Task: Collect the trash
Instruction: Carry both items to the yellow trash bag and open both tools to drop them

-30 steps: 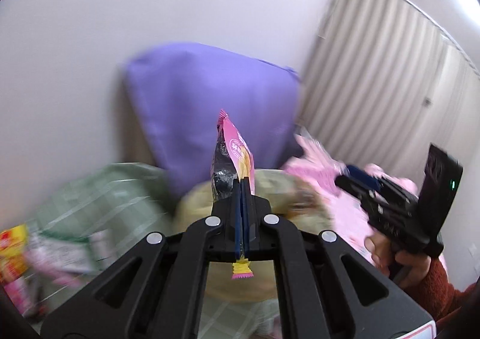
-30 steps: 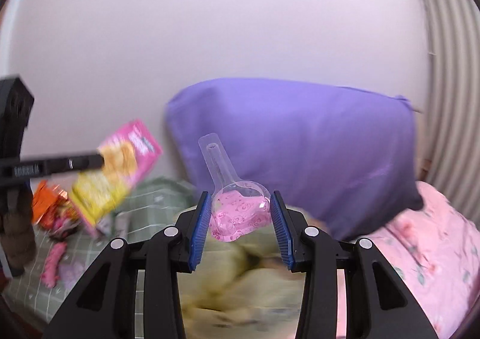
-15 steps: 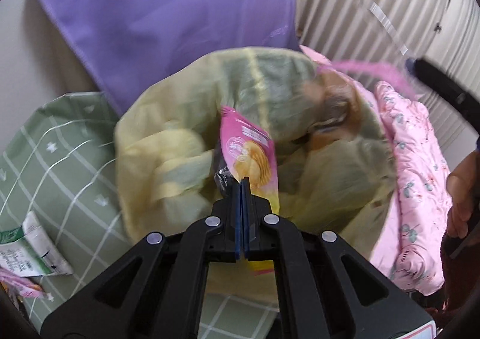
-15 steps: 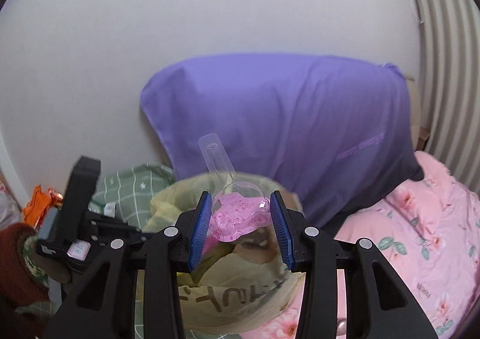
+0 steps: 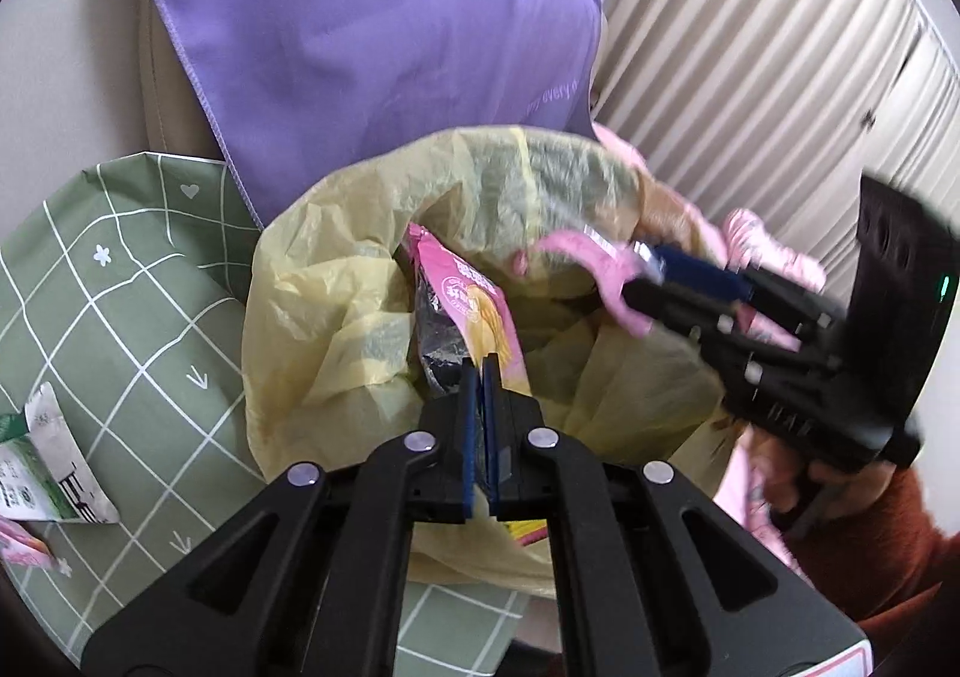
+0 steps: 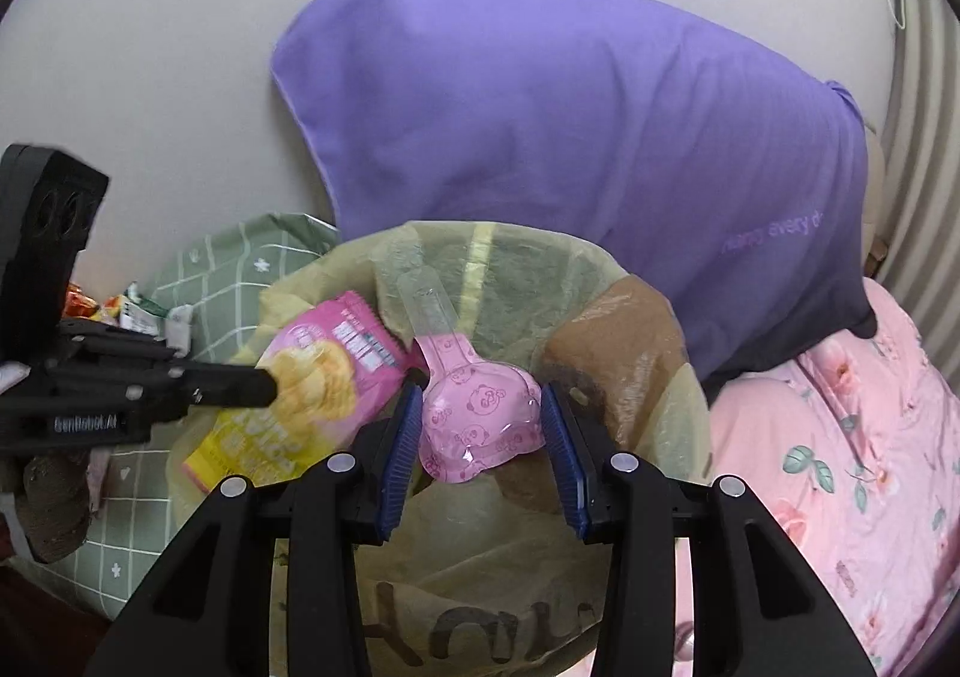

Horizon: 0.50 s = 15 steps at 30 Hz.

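A yellow translucent trash bag [image 5: 336, 305] stands open on the bed; it also shows in the right wrist view [image 6: 672, 413]. My left gripper [image 5: 481, 371] is shut on a pink and yellow snack packet [image 5: 474, 305] and holds it over the bag's mouth; the packet also shows in the right wrist view [image 6: 318, 383]. My right gripper [image 6: 477, 425] is shut on a pink plastic pouch with a clear spout [image 6: 474, 413], also above the bag's mouth. The right gripper appears in the left wrist view [image 5: 660, 287] at the bag's right rim.
A purple pillow [image 5: 372, 29] leans on the wall behind the bag. A green checked sheet [image 5: 108, 305] lies to the left with a green and white wrapper [image 5: 42, 467] and more wrappers [image 6: 120, 311]. A pink floral blanket [image 6: 840, 467] lies right. Ribbed curtains [image 5: 750, 53] hang at the back right.
Both grippers have come down and in over the open bag. The packet and the pouch now hang at the bag's mouth. Both stay gripped.
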Tool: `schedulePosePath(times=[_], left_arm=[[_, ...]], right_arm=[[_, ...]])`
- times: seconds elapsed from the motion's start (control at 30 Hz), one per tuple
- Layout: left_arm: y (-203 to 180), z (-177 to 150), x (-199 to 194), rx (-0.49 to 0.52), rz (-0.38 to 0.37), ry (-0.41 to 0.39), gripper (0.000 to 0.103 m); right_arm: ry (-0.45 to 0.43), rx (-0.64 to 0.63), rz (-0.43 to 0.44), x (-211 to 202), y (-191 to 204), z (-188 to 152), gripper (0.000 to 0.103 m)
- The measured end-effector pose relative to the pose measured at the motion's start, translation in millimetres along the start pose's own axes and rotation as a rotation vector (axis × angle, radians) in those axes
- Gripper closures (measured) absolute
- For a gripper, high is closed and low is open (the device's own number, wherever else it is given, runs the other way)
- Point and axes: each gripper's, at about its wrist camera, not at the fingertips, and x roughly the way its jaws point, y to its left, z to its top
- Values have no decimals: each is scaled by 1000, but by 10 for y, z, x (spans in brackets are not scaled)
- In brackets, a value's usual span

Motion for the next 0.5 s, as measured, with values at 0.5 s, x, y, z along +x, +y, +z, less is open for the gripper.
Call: schedulePosePath(times=[0.5], left_arm=[[207, -144, -835, -117, 179, -255, 63]], right_arm=[[-96, 7, 13, -383, 44, -24, 48]])
